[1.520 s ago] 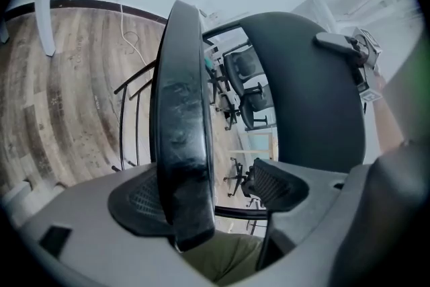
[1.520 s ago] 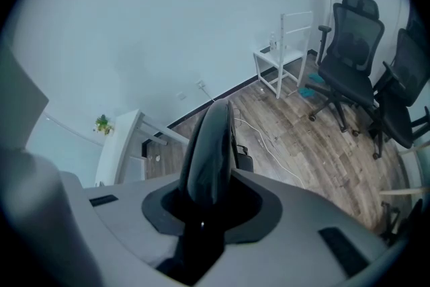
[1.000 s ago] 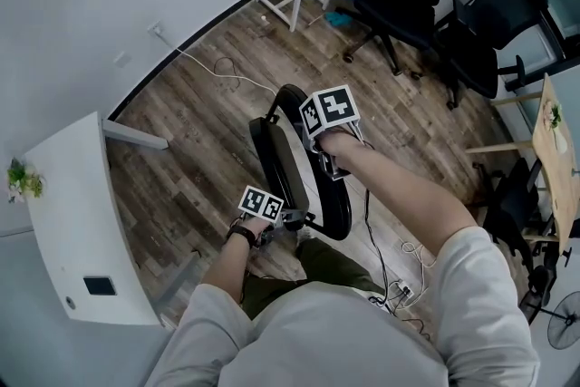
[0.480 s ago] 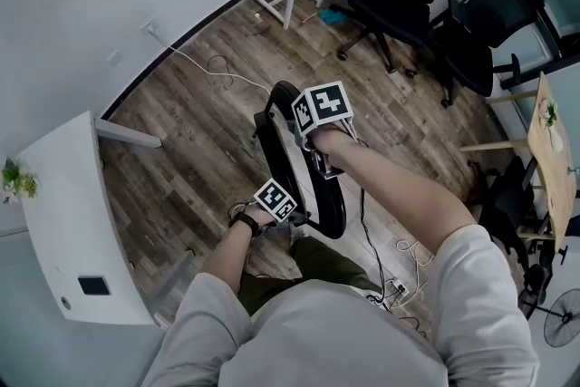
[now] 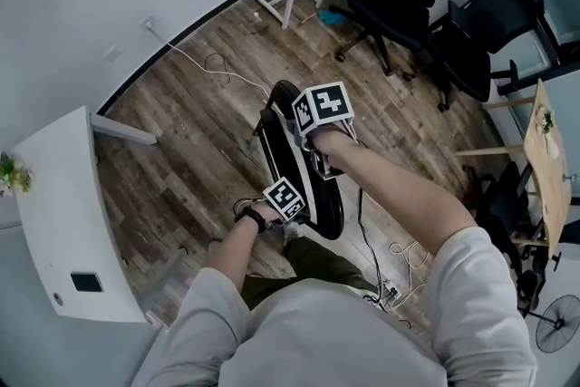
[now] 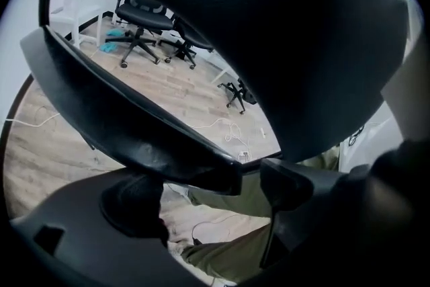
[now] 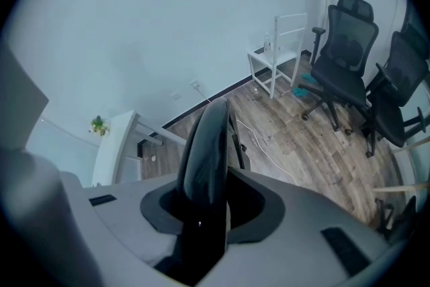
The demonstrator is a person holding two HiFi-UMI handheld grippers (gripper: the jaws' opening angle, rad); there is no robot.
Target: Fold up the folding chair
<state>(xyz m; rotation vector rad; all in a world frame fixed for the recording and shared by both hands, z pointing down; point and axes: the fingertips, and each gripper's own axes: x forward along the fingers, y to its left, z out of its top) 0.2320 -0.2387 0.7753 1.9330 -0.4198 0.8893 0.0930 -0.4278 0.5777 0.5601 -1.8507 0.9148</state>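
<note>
Head view: folding chair [image 5: 288, 149] stands on the wooden floor [image 5: 199, 131] just in front of the person's legs. From above it reads as a narrow black oval, so the panels look close to flat together. Judged nearly folded, not yet confirmed shut.

Long axis: runs from far and slightly left to near and slightly right, ending at the person's knees.

Right gripper [image 5: 319, 166]: on the right flank of the chair, about mid-length, pointing steeply down. Right gripper view shows the right gripper [image 7: 207, 212] with its fingers pinching the thin black padded edge of the chair [image 7: 208, 144], which runs straight away from the camera between them. Firm hold, as far as can be seen.

Left gripper [image 5: 292, 213]: at the near end of the chair, just beside its left edge. Left gripper view shows the left gripper [image 6: 208, 205] with fingers spread wide; they have just been opening. A large padded panel of the chair [image 6: 302, 30] fills the upper right, and a dark bar of the chair slants down to the mouth of the fingers. Pads press on nothing; trouser cloth and floor show through the gap.

Relation that matters: the chair lies up and to the right of the left fingers, its near end closest to the left hand, while the right hand steadies the middle. Likely next: the left fingers take or press the near edge to close the last gap. Risk: a pinch point between the panels.
</note>
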